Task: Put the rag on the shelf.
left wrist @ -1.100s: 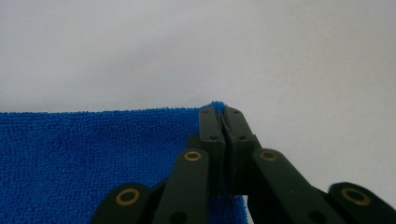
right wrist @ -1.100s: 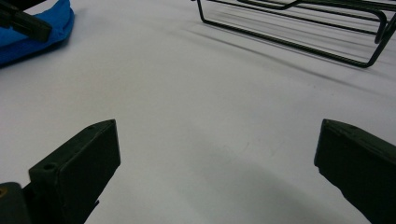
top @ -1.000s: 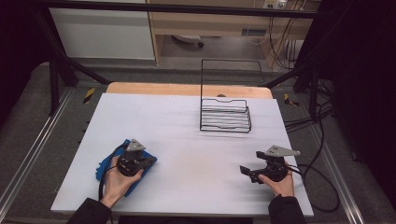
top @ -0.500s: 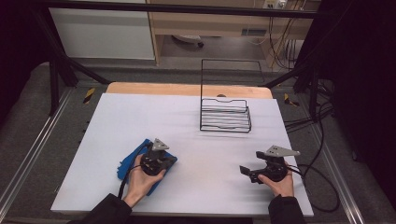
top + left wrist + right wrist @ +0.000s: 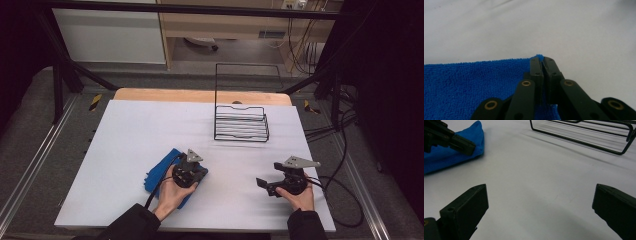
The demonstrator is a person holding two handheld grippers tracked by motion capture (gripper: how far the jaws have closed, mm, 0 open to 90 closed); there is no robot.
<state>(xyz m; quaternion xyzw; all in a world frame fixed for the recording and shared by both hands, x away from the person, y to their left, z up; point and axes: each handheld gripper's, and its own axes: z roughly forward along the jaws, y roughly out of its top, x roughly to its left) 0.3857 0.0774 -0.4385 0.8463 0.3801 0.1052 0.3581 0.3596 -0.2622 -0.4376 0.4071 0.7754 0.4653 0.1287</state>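
At the near edge of the white worktop (image 5: 125, 145), the left tongs (image 5: 543, 65) are seen pressed together on a corner of the blue cloth (image 5: 474, 82), which lies flat on the near-left part of the surface. Well apart to the right, the right tongs (image 5: 540, 202) are held wide open over bare worktop, with nothing gripped. Farther back, a black wire rack (image 5: 241, 125) is placed.
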